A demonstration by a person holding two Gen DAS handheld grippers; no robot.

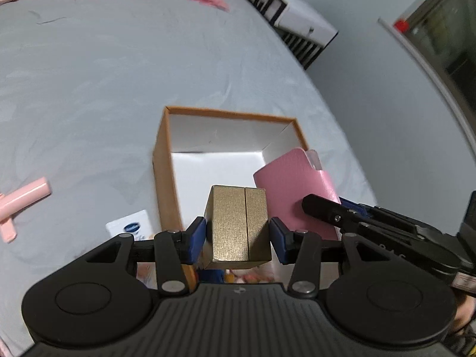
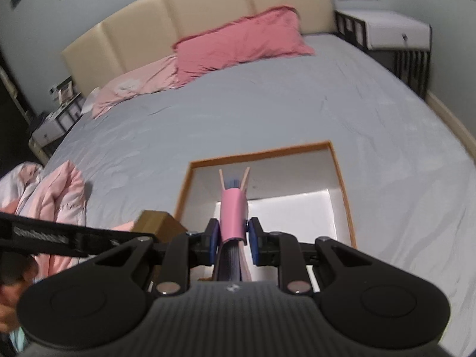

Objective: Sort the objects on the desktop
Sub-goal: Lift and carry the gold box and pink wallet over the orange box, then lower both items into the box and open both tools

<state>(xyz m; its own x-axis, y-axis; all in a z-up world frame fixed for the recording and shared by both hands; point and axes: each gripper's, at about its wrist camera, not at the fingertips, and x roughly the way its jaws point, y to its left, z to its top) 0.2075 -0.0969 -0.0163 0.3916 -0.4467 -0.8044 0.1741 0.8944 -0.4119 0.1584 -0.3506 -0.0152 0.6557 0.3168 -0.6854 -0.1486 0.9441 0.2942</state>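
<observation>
An open orange box [image 1: 160, 163] with a white inside sits on the grey bed sheet; it also shows in the right wrist view [image 2: 342, 178]. My left gripper [image 1: 238, 235] is shut on a gold box [image 1: 238, 226] and holds it above the orange box's near edge. The gold box shows at the left in the right wrist view [image 2: 157, 223]. My right gripper [image 2: 232, 238] is shut on a pink notebook [image 2: 233, 214], held edge-on over the orange box. The notebook [image 1: 294, 187] and the right gripper [image 1: 333, 211] show at the right in the left wrist view.
A pink clip-like object [image 1: 20, 199] and a white tube with a blue logo [image 1: 131, 223] lie on the sheet left of the box. Pink pillows [image 2: 244, 41] and the headboard [image 2: 193, 17] are at the far end. A pink blanket [image 2: 56, 196] lies at the left edge.
</observation>
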